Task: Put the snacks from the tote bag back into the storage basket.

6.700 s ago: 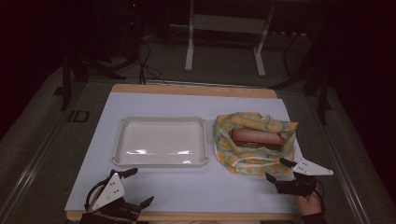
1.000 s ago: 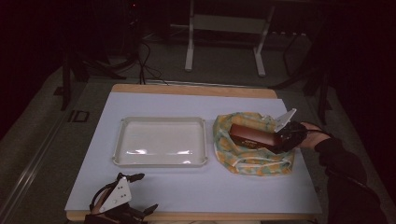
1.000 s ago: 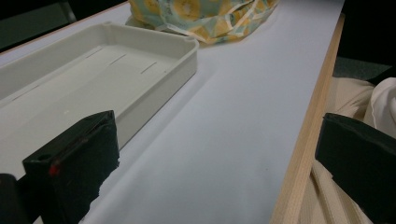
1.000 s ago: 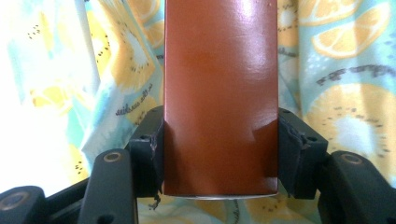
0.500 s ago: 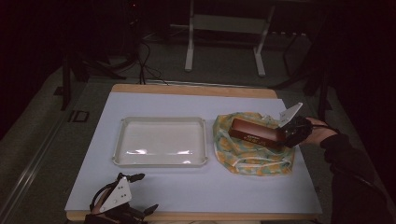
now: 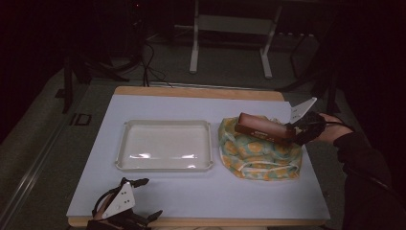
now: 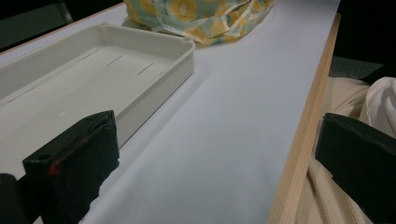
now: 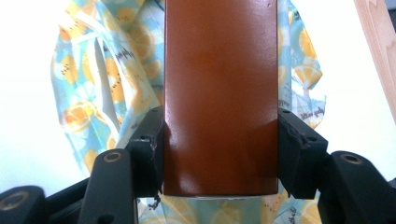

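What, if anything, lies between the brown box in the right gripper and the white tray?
Nothing visible does. The right gripper holds the brown box above the lemon-print bag, and the white tray sits open and empty to the bag's left, with bare table between them.

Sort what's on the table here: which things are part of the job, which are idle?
In the job:
- brown box, clamped in right gripper
- fruit-print bag beneath it

Idle:
- white tray, empty
- left gripper, open at the table's near edge
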Demonstrator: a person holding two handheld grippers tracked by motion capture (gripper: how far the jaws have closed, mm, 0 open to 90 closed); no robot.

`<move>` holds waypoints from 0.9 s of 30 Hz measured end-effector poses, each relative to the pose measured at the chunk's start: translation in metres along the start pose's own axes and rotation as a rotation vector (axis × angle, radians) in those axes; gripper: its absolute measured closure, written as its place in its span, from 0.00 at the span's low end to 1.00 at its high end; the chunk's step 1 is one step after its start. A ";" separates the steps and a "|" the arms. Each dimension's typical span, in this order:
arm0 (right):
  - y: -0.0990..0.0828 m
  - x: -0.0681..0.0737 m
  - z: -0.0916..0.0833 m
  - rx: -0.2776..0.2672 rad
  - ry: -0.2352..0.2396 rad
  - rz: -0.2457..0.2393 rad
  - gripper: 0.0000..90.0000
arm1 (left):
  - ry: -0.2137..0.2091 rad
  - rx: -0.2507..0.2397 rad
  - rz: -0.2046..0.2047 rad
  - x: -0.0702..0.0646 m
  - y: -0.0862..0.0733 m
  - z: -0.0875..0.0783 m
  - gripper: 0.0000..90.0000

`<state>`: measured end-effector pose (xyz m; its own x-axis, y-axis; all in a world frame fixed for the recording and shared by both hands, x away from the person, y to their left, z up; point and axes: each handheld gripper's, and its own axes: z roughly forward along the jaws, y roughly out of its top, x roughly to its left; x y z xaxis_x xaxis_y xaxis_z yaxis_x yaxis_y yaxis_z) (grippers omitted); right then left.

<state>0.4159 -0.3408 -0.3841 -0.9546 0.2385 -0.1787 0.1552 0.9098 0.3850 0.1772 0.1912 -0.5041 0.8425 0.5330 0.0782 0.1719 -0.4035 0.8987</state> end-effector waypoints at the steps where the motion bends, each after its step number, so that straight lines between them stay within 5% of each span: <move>1: 0.002 0.000 -0.002 -0.002 -0.002 -0.001 0.48 | -0.001 0.001 0.002 0.000 0.000 0.000 0.00; 27: 0.068 0.004 -0.029 -0.035 -0.007 -0.118 0.48 | -0.020 0.004 0.013 -0.001 0.000 0.001 0.00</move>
<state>0.4152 -0.2874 -0.3324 -0.9638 0.1331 -0.2308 0.0329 0.9191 0.3926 0.1766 0.1896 -0.5044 0.8547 0.5128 0.0814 0.1628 -0.4135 0.8958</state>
